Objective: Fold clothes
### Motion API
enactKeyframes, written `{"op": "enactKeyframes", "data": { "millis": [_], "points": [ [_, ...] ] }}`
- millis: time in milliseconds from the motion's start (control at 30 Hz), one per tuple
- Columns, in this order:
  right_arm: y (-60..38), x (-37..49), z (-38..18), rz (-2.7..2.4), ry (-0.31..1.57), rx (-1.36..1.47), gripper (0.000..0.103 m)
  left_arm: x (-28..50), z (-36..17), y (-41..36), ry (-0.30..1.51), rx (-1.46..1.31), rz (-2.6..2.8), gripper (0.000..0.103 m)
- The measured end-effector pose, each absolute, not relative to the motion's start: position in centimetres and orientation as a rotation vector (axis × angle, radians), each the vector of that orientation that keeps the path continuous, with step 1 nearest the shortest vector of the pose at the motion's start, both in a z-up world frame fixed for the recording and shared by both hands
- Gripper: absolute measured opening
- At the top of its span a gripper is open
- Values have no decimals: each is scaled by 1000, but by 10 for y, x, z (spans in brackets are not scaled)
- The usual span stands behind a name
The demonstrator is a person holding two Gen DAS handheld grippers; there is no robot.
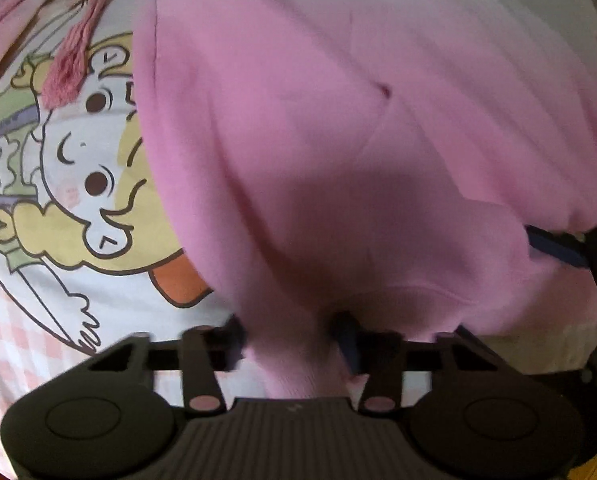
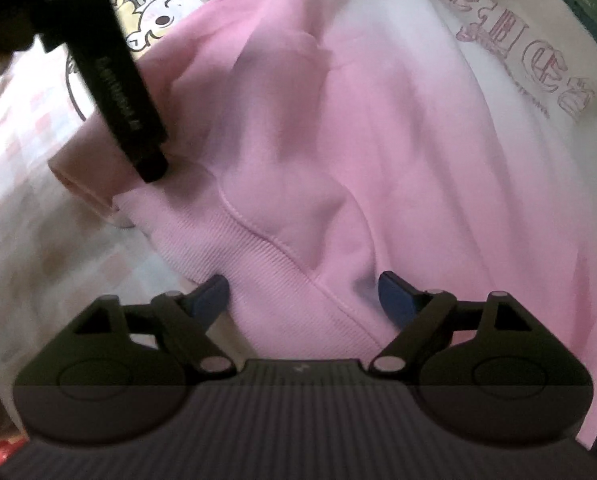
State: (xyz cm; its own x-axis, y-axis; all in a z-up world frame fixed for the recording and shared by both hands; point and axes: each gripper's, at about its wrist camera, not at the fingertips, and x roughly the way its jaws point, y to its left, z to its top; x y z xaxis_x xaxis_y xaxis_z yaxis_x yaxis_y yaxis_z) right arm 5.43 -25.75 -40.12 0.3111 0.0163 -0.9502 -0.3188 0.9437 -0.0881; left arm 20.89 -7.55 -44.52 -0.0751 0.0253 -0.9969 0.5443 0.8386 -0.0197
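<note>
A pink sweatshirt (image 1: 338, 140) lies spread on a bed. In the left wrist view a bunch of its lower edge fills the gap between the jaws of my left gripper (image 1: 292, 340), which pinch it. The right gripper (image 1: 558, 246) shows at the right edge of that view, over the same hem. In the right wrist view my right gripper (image 2: 304, 294) stands open, and the sweatshirt's ribbed hem (image 2: 282, 280) passes between its blue pads (image 2: 394, 296) without being pressed. A black finger of the left gripper (image 2: 126, 92) reaches down onto the pink cloth at the upper left.
Under the garment is a bedsheet (image 1: 78, 184) with a cartoon print and pink checks. A pink tassel (image 1: 74, 52) lies on it at the upper left. A white garment with red lettering (image 2: 538, 64) lies at the far right.
</note>
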Motion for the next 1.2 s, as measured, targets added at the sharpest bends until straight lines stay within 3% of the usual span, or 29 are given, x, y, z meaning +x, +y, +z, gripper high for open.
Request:
{"op": "enactKeyframes", "data": {
  "millis": [100,167,233,367,467,500,567,633,700,733,1000,1200],
  "points": [
    [-253,54,-384,239,1212,-281,85,210,-425,-60,1584,374,-370,41],
    [-247,49,-371,271,1165,-263,85,210,-421,-48,1594,352,-342,55],
    [-238,46,-369,297,1154,-276,85,209,-425,-42,1604,378,-325,61],
    [-218,58,-395,327,1177,-374,85,214,-440,-44,1637,363,-321,74],
    [-213,68,-409,324,1190,-386,85,215,-450,-49,1658,349,-321,77],
    [-215,71,-411,324,1190,-371,86,213,-449,-52,1641,344,-333,73],
    [-220,74,-412,324,1186,-335,82,206,-440,-59,1596,341,-396,31],
    [-221,75,-408,330,1190,-316,57,205,-426,-63,1575,298,-440,18],
    [-220,72,-398,341,1201,-315,29,208,-405,-62,1543,280,-459,17],
    [-219,76,-393,363,1219,-289,25,208,-392,-61,1529,302,-465,17],
    [-157,88,-317,739,1207,-92,24,215,-314,36,1600,477,-314,17],
    [-81,83,-337,682,1242,-51,31,219,-345,76,1638,567,-199,20]
  ]
}}
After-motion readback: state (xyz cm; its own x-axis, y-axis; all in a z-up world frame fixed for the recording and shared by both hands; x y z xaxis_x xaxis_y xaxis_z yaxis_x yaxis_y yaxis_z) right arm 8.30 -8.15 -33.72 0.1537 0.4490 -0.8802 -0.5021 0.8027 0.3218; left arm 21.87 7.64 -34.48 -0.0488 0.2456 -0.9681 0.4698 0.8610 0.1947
